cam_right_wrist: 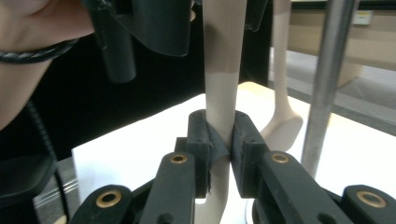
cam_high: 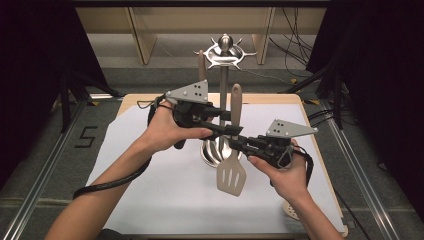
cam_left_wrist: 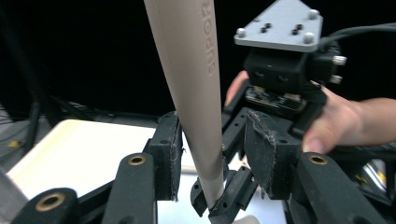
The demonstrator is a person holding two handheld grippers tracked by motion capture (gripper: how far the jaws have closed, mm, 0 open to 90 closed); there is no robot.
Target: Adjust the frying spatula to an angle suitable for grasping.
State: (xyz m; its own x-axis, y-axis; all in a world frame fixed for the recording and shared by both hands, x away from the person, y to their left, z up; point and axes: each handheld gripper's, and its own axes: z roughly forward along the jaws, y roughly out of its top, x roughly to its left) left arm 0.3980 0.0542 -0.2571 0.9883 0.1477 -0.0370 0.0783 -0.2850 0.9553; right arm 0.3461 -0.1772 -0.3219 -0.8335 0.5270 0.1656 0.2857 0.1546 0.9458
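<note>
The surface [cam_high: 165,200], covered in a white sheet, is carrying a steel utensil stand [cam_high: 223,100] towards its far middle; a beige utensil [cam_high: 201,65] is hanging at the stand's left. The slotted spatula [cam_high: 231,175] is standing upright just near of the stand's base, blade down and handle up, lifted between the two tools. The left tool [cam_high: 220,120] is reaching in from the left at the upper handle; in the left gripper view its jaws are standing apart around the handle [cam_left_wrist: 196,93], with one pad near it and the other clear, so it is not gripping. The right tool [cam_high: 237,141] is coming in from the right lower down; its pads [cam_right_wrist: 245,144] are clamping the spatula's handle [cam_right_wrist: 224,70] tightly between them.
</note>
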